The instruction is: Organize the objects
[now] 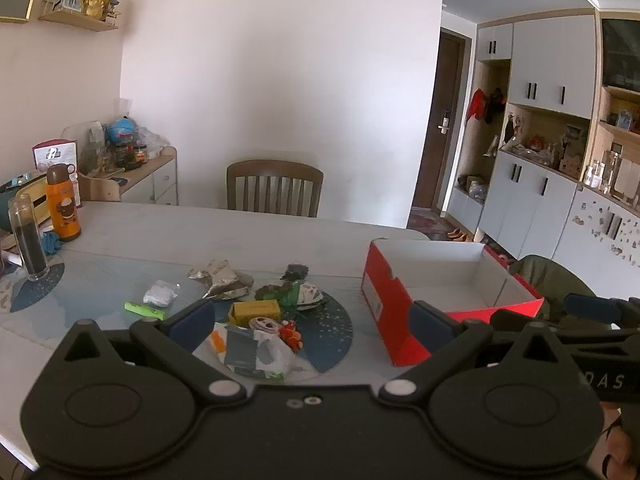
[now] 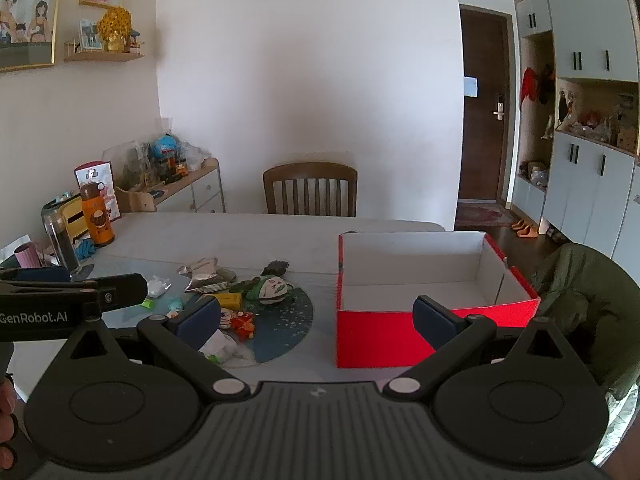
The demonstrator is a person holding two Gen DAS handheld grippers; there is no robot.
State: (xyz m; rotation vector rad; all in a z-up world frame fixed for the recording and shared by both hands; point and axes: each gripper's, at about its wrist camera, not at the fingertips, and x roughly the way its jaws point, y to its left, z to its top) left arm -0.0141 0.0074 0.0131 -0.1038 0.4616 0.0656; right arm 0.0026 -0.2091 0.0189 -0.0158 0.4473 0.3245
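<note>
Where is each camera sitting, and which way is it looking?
Left wrist view: sits on the left gripper, looking across the table at the pile of small objects; its own open fingers show, with the right gripper alongside.
Right wrist view: sits on the right gripper, facing the empty red box; its open fingers show, and the left gripper alongside.
Both share the pile, box, wooden chair, orange flask.
</note>
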